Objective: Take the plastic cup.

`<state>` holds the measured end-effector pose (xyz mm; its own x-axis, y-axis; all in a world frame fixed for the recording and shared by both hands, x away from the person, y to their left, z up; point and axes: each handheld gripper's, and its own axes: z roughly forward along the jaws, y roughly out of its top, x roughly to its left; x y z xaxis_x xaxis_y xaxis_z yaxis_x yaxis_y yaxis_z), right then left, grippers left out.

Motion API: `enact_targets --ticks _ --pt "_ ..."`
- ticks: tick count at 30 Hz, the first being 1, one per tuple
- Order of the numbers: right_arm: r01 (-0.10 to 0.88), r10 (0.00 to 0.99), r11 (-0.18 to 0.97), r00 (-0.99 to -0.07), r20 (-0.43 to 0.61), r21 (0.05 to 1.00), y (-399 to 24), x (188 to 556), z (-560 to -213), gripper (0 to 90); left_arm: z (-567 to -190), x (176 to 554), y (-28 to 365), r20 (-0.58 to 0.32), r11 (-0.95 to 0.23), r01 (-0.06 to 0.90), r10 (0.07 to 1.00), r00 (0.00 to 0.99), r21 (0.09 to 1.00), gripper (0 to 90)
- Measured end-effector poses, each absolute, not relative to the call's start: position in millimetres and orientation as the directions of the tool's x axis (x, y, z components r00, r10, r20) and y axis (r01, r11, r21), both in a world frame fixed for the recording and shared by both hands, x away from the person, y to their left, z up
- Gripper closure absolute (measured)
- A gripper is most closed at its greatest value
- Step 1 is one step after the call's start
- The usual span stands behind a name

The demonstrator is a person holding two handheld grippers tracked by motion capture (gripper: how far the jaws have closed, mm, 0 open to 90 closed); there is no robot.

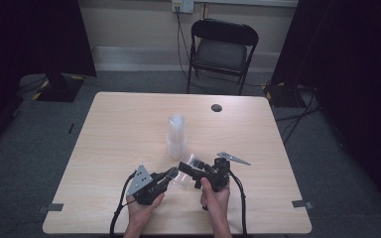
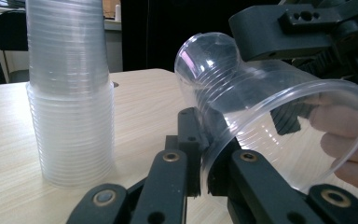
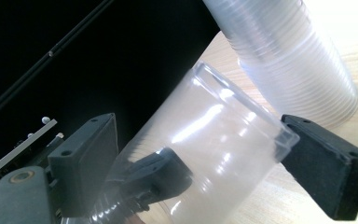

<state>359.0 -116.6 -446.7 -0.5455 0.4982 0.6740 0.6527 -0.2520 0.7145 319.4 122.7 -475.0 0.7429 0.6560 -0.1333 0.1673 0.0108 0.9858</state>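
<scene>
Left hand-held gripper (image 2: pixel 204 161) pinches cup (image 2: pixel 270 116) rim; right hand-held gripper (image 3: pixel 200 158) spread around it.

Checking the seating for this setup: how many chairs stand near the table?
1. A black folding chair stands on the floor beyond the table's far edge, against the back wall. Dark curtains flank the scene, so others may be hidden.

A black folding chair (image 1: pixel 222 49) stood beyond the table's (image 1: pixel 124 134) far edge. A wall socket (image 1: pixel 182 5) sat above it.
</scene>
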Motion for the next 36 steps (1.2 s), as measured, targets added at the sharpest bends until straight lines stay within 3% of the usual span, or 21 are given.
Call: enact_targets --ticks 19,30,36 --pt "0.588 0.563 -0.205 -0.584 0.586 0.783 -130.2 355.0 -439.3 13.8 -471.6 326.6 146.8 -0.206 0.021 0.256 0.663 0.72 0.966 87.5" --pt "0.52 0.613 -0.129 -0.628 0.48 0.844 -132.5 348.8 -440.6 13.4 -468.1 330.0 149.8 -0.144 -0.057 0.252 0.691 0.708 0.966 87.5" --pt "0.503 0.629 -0.097 -0.637 0.445 0.859 -137.3 344.1 -445.0 13.6 -463.7 334.4 151.5 -0.17 -0.054 0.281 0.68 0.713 0.958 87.3"
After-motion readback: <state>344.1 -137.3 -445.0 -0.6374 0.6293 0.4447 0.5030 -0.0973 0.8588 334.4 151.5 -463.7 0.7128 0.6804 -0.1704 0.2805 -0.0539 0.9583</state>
